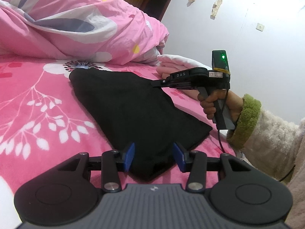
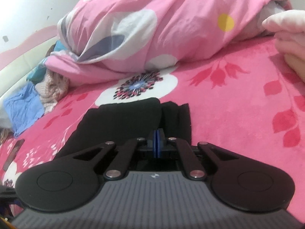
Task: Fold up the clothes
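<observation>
The pink floral bedspread (image 1: 38,99) is plush and yielding, and on it, in front of the heaped quilt (image 1: 80,24), the black garment (image 1: 133,110) is laid in a folded wedge, so layers could be dragged out of line if either edge is pulled unevenly. The right gripper (image 1: 155,84) is seen pinched tight at the far side edge, possibly on one layer only, which could slip free. The left gripper (image 1: 153,157) is held partly open astride the near corner, unclamped, so that corner may shift.

Black garment (image 1: 133,106) lies folded on the pink bedspread (image 1: 38,99), between blue fingers (image 1: 129,156).
</observation>
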The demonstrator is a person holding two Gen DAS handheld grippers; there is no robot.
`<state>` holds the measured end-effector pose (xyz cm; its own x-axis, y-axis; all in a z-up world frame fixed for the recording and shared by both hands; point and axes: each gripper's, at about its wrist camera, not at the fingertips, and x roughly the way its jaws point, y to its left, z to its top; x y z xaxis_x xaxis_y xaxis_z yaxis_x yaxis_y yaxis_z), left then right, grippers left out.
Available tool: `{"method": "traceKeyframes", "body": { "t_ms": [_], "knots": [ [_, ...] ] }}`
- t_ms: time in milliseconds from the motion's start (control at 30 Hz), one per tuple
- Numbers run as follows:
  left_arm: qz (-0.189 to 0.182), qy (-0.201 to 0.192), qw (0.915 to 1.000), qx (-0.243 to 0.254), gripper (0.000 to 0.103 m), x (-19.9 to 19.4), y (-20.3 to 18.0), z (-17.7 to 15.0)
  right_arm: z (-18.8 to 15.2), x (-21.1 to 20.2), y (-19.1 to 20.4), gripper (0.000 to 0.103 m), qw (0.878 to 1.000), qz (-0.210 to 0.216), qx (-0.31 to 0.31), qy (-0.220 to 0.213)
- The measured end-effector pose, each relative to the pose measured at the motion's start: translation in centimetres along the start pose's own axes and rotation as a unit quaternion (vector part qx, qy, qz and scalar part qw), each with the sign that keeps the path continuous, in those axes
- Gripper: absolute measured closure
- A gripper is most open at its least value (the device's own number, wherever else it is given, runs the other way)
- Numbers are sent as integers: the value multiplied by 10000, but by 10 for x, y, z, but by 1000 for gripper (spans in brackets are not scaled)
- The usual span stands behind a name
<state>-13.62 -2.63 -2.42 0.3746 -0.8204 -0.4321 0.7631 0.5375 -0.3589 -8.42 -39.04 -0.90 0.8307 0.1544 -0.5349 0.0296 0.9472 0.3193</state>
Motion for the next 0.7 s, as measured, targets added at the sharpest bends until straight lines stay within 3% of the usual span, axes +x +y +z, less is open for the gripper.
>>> {"method": "traceKeyframes", "body": {
  "t_ms": [167, 267, 467, 600, 700],
  "knots": [
    [-27, 28, 10000, 8, 56, 6, 3, -1, -14, 16, -5, 102, 9988, -350, -187, 291],
    [-82, 14, 10000, 24, 55, 4, 5, -2, -12, 13, -2, 95, 9984, -424, -266, 265],
    [-285, -7, 9996, 80, 54, 3, 9, -8, 8, -11, 23, 93, 9965, -432, -712, 41],
    [-496, 157, 9981, 327, 48, 6, 7, -7, 8, 21, 32, 95, 9951, -76, -924, 354],
    [-573, 208, 9969, 490, 48, 4, 6, -7, 1, 48, 10, 95, 9941, -415, -724, 688]
  ]
}}
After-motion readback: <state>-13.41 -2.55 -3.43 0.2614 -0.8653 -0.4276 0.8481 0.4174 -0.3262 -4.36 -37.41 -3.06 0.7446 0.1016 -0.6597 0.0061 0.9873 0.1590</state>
